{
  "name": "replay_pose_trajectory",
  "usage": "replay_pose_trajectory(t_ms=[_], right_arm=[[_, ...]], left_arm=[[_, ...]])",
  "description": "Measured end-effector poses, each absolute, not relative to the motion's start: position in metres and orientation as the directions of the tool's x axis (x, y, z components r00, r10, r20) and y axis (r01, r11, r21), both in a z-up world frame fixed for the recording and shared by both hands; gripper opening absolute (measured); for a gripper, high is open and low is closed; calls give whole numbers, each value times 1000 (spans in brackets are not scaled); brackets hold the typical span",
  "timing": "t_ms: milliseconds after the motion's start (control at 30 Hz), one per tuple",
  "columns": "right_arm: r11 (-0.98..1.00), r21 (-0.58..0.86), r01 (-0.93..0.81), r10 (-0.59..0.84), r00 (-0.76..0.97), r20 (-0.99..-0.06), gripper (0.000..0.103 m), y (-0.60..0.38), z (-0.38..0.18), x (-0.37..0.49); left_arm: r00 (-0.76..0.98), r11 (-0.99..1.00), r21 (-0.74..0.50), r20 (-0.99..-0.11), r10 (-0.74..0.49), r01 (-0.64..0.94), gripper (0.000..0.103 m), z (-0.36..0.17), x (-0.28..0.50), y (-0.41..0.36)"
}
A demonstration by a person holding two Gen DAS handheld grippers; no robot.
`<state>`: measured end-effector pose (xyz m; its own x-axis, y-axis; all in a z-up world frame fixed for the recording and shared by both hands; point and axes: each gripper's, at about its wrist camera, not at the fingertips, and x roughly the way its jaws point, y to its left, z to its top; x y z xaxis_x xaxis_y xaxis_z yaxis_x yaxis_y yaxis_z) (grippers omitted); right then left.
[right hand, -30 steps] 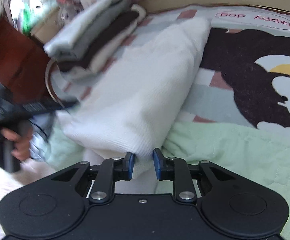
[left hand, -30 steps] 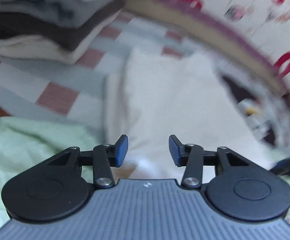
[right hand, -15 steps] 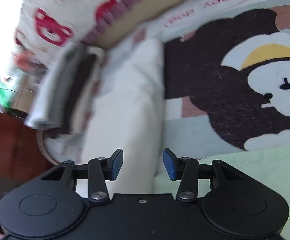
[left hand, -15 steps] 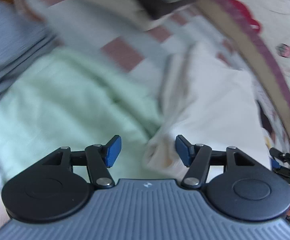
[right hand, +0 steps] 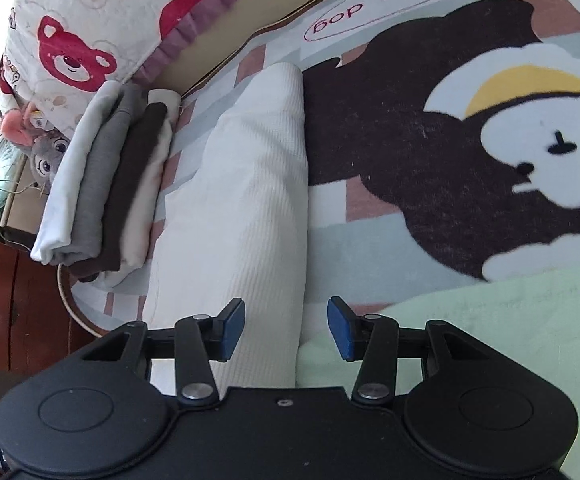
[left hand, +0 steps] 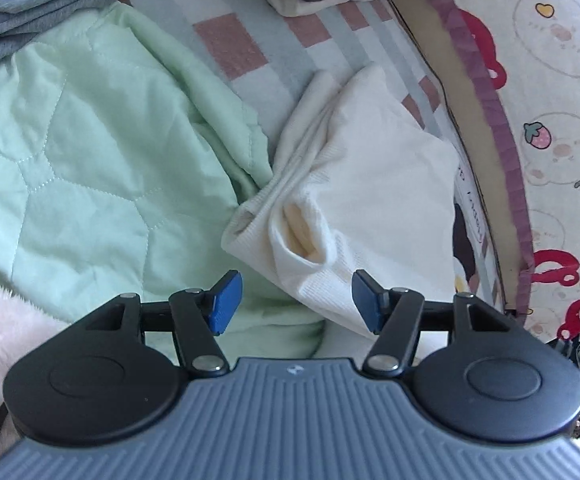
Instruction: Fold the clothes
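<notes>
The white knit garment (right hand: 246,216) lay folded long on the bear-print blanket (right hand: 429,208), soft, light and floppy, probably best pinched at its near corners. The left gripper (left hand: 295,304) was opening with nothing pressed between its pads, and the right gripper (right hand: 286,328) stood apart over the garment's near end. A stack of folded clothes (right hand: 106,188) sat just beside it, with a green quilt (left hand: 90,168) crowding the near edge.
</notes>
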<state>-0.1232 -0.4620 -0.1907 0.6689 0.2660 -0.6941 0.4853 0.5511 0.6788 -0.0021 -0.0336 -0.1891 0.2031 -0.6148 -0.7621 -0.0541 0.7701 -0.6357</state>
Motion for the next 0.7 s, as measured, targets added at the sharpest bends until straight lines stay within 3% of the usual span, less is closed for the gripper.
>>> replay_pose_trajectory(t_ms=[167,433,467,533,700], right_arm=[[563,682,466,294,658,-693,54,-457,-193,-112],[562,676,477,300,644,-704,60,-445,-197,-89],[564,669,483,296,638,-711,62,-444,-198,-89],[570,656,495,285,630,-723,66,-443,-200,-89],[592,636,494,262,629,-732,68,-447,-199,-77]], left_arm=[[150,788,-613,-785,-601,-52,65,-208,1,-44],[206,786,-605,-791,-576,-127,65,-237,14,-59],[225,768,-625,-775,-591,-140,61,-240,14,-58],[239,702,-699,-711,-662,-136,10,-240,14,-53],[356,711,-702,-675,-646,-40,10,-216,14,-47]])
